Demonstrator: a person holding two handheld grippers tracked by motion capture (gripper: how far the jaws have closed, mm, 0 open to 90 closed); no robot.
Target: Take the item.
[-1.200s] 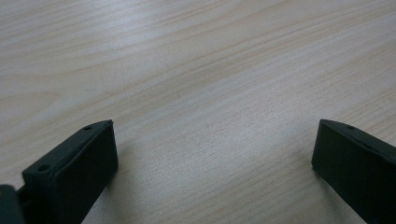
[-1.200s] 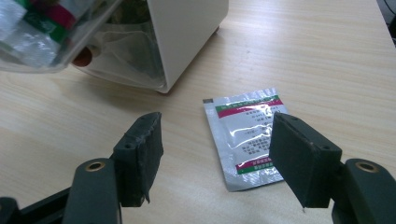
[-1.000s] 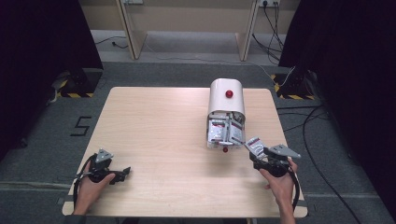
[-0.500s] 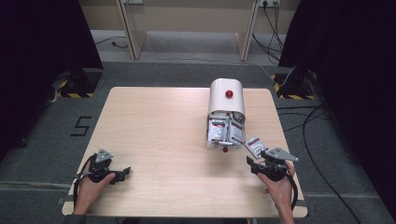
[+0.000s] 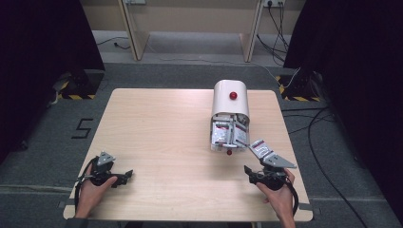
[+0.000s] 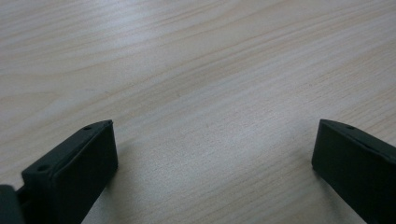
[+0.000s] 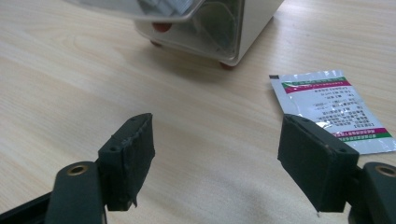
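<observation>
A light wooden table (image 5: 157, 128) fills the middle of the high view. On its right half stands one white dispenser box (image 5: 230, 101) with a rounded top and a red knob, its open near end showing several packets inside.

One foil sachet (image 5: 260, 148) lies flat on the table just near and right of the box. The right gripper view brings it close, showing a silver sachet (image 7: 331, 105) with red and green bands and small print, partly hidden behind the right-hand jaw, and the clear front of the box (image 7: 210, 28) on red feet.

Two hand-held grippers sit at the near edge. The right gripper (image 7: 217, 156) is wide open, holding nothing, just near the sachet. The left gripper (image 6: 212, 161), at the near left corner, is also wide open over bare wood, well apart from everything.
</observation>
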